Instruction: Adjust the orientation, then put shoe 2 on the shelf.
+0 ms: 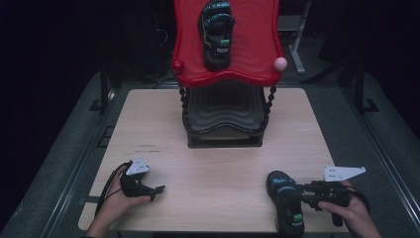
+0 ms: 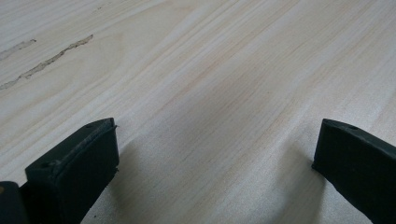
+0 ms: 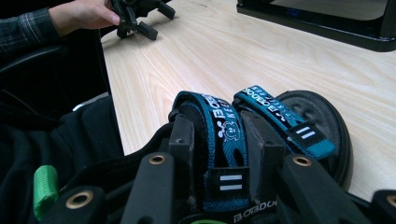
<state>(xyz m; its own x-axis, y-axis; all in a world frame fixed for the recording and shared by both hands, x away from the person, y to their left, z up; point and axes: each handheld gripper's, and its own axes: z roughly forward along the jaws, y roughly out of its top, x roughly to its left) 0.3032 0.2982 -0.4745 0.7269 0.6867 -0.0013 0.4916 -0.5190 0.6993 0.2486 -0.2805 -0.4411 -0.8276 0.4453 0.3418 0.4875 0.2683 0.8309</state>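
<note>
Nearest the lens in the right gripper view, the right gripper (image 3: 219, 154) has its two black jaws set on either side of a teal strap of the black sandal (image 3: 280, 126), the pads pressing against the webbing, so the jaws are gripping that strap. The sandal lies flat on the worktop (image 1: 213, 163) near its front edge on the person's right, toe pointing away from the person, with a green tab at its heel end. In the high view the right hand (image 1: 346, 210) holds that gripper level, reaching in from the sandal's right side. The left gripper (image 1: 148, 191) rests low over the worktop at the front left, held in the left hand (image 1: 121, 196), well apart from the sandal; its jaws stand wide open with only bare wood between them. At the back of the worktop stands a black rack (image 1: 225, 119) bearing a red tray (image 1: 257, 44), and a second sandal (image 1: 216, 32) lies on that tray.
</note>
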